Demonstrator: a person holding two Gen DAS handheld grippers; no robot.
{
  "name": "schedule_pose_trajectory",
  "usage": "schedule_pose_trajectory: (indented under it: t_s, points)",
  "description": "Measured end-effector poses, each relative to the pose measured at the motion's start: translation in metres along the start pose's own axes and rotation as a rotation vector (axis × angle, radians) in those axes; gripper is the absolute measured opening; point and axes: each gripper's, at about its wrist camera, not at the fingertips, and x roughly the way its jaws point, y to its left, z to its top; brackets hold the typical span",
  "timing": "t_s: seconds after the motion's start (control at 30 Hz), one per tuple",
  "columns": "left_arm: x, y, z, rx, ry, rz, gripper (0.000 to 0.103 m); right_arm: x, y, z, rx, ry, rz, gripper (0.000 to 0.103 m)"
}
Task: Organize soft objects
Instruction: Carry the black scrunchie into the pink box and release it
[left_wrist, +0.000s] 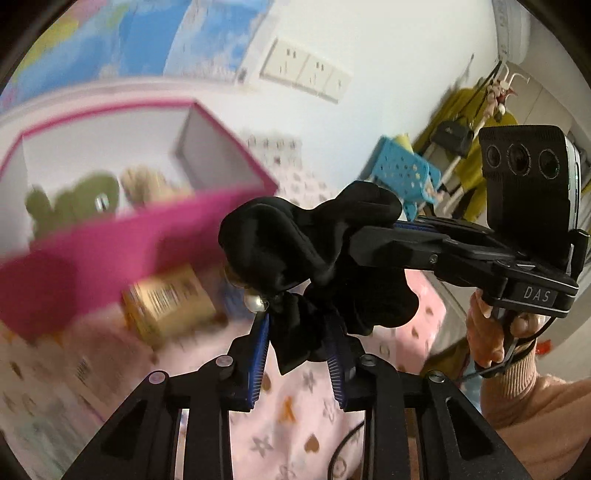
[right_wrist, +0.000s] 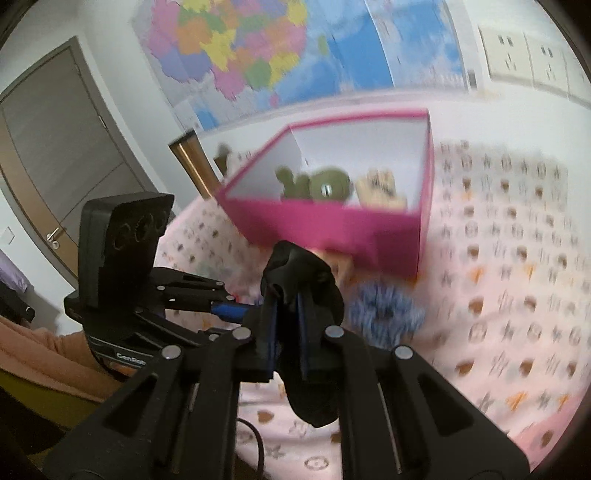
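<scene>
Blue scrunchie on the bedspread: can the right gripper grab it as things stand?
Probably not. The right gripper is shut on the black fabric piece, which the left gripper also clamps. The blue scrunchie lies uncovered on the bedspread.

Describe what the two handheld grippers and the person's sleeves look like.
Both grippers, left and right, are black linkage frames with silver pivot bolts and ridged blue finger pads. Each carries a black three-lens camera block. One body reads "DAS". A thin black cable trails below. The sleeve is peach ribbed knit.
</scene>
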Motion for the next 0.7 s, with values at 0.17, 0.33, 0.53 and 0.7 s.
schedule_pose_trajectory:
  t_s: [0.17, 0.33, 0.53, 0.7]
  points:
    - [-0.016, 0.003, 0.039, 0.03, -0.068, 0.084, 0.029, -0.006, 0.005, 0.042, -0.05, -0.066, -0.009, 0.011]
    - [-0.017, 0.017, 0.074, 0.027, -0.091, 0.143, 0.029, 0.001, -0.001, 0.08, -0.058, -0.095, -0.016, 0.011]
    - [-0.009, 0.043, 0.113, 0.007, -0.09, 0.196, 0.029, 0.022, -0.022, 0.121, -0.033, -0.115, -0.028, 0.011]
    - [0.007, 0.069, 0.136, -0.029, -0.059, 0.236, 0.029, 0.045, -0.043, 0.145, -0.011, -0.103, -0.058, 0.011]
